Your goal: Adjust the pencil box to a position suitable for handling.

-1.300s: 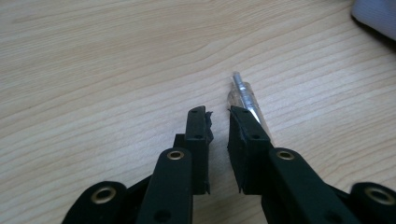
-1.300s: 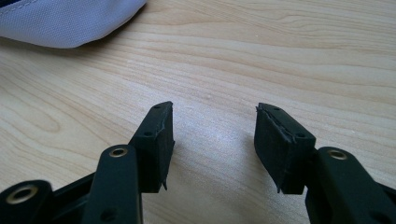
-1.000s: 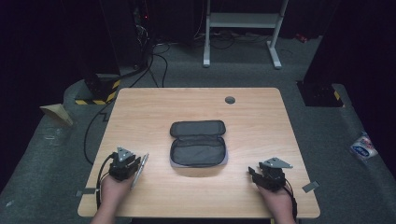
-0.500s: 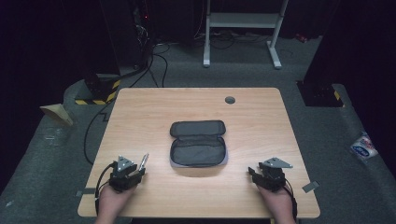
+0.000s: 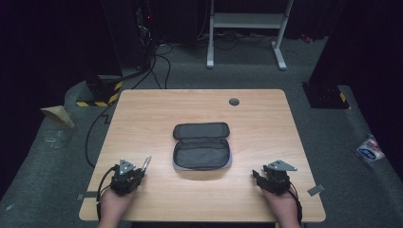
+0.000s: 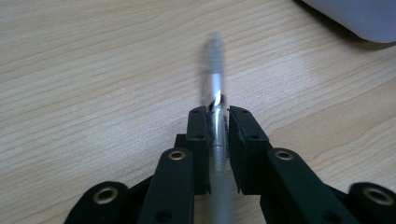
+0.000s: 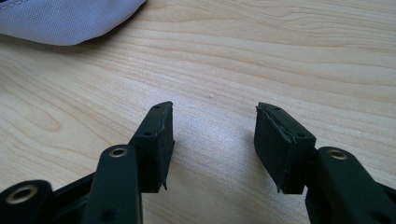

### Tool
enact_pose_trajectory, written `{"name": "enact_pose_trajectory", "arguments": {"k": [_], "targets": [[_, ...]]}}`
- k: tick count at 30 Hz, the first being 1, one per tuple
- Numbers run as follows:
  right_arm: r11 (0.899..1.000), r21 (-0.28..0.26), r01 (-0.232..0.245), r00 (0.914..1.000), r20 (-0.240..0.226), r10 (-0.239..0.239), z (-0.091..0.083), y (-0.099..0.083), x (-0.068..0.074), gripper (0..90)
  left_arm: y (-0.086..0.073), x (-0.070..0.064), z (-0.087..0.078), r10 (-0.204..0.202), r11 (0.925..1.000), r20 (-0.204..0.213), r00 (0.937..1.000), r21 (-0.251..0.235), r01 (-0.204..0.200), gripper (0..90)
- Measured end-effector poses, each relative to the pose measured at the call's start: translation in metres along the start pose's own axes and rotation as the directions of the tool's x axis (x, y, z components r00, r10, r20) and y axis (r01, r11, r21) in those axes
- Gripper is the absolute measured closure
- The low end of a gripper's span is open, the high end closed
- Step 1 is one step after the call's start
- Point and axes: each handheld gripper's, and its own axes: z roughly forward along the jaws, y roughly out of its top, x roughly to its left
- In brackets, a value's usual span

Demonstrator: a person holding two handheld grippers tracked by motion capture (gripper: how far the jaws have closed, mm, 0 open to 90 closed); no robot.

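Left gripper (image 6: 217, 123): jaws clamped on a slim silver metal pen (image 6: 215, 88) lengthwise, at the table's near left. We should swing its tip right, over the open grey fabric zip pouch (image 5: 201, 146) (centre), before releasing. Right gripper (image 7: 212, 140): jaws apart, empty.
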Motion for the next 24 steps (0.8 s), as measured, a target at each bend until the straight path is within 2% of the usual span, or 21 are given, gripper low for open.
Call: {"name": "enact_pose_trajectory", "arguments": {"k": [5,10,16,20,24], "targets": [[1.0,0.001,-0.006,1.0,0.001,0.006,0.0,0.0,0.0,46.4,-0.002,0.0,0.0,-0.001,0.9999,0.007,1.0,-0.014,0.001,78.9],[1.0,0.002,0.006,1.0,0.008,-0.006,0.001,0.001,0.001,46.0,-0.001,0.002,-0.001,0.004,1.0,0.014,0.9999,-0.002,-0.004,79.1],[1.0,0.0,-0.001,1.0,-0.005,0.001,0.001,0.001,-0.001,45.5,0.002,0.002,-0.004,-0.012,0.9994,0.015,0.9998,-0.032,0.012,79.1],[1.0,0.0,0.001,0.9998,-0.018,-0.001,0.001,0.001,-0.003,45.2,0.003,0.001,-0.009,0.01,0.9986,0.004,0.9999,-0.052,-0.01,79.1],[1.0,0.002,0.014,0.9998,-0.015,-0.014,0.001,0.001,-0.002,44.4,0.004,-0.001,-0.015,-0.003,0.9965,-0.001,1.0,-0.084,0.003,79.1]]}}
